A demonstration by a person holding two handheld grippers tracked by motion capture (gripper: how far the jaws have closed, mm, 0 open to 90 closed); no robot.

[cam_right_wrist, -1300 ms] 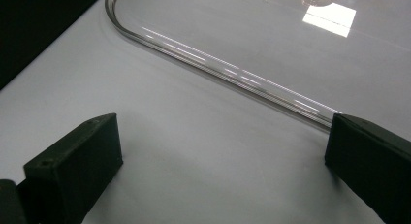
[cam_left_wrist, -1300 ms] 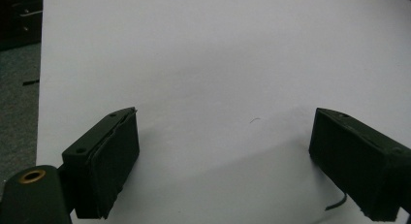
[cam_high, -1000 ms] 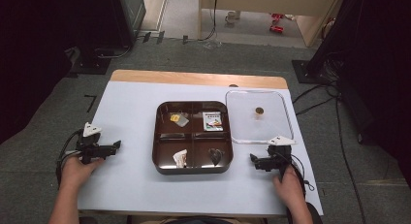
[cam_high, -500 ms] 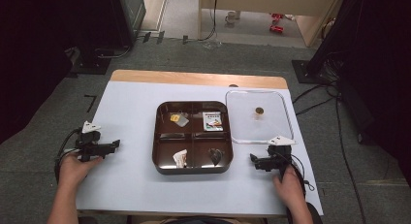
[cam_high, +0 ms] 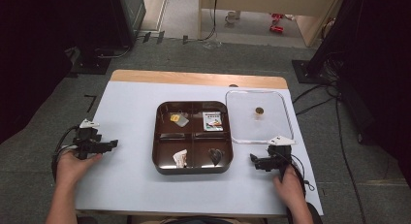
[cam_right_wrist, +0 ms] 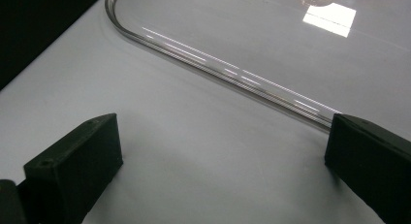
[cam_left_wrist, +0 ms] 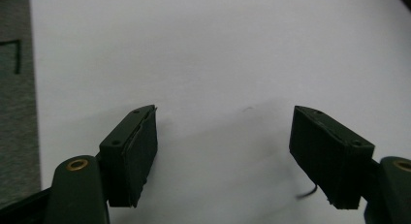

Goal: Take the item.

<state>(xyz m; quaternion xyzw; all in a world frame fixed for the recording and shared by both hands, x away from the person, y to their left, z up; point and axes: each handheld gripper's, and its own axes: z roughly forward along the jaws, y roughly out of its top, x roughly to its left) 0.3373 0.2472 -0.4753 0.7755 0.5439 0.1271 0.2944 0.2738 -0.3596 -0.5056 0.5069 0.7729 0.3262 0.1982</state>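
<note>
Grey carpet and dark stands are ringing the white table (cam_high: 131,107) where I am working. Nearest my right gripper (cam_high: 257,161) the clear lid (cam_high: 259,118) is lying flat, just beside the brown tray (cam_high: 193,167) on its right; in the right gripper view its curved rim (cam_right_wrist: 228,71) is running just ahead of my jaws. The tray's four compartments are holding small items: a yellow piece (cam_high: 177,119), a printed packet (cam_high: 212,121), a white wrapper (cam_high: 180,157) and a dark piece (cam_high: 215,155).

Covering the tray is, I judge, the step in hand, so I am aiming to come in low at the lid's near edge, pinch the rim squarely and lift it level, since clear plastic may slip or flex.

My right jaws are standing wide apart, holding nothing, resting low near the lid's front corner and pointing toward the tray. My left gripper (cam_high: 112,144) is waiting well apart on the table's left side, jaws likewise spread and empty over bare surface, hand (cam_high: 72,158) low behind it.
</note>
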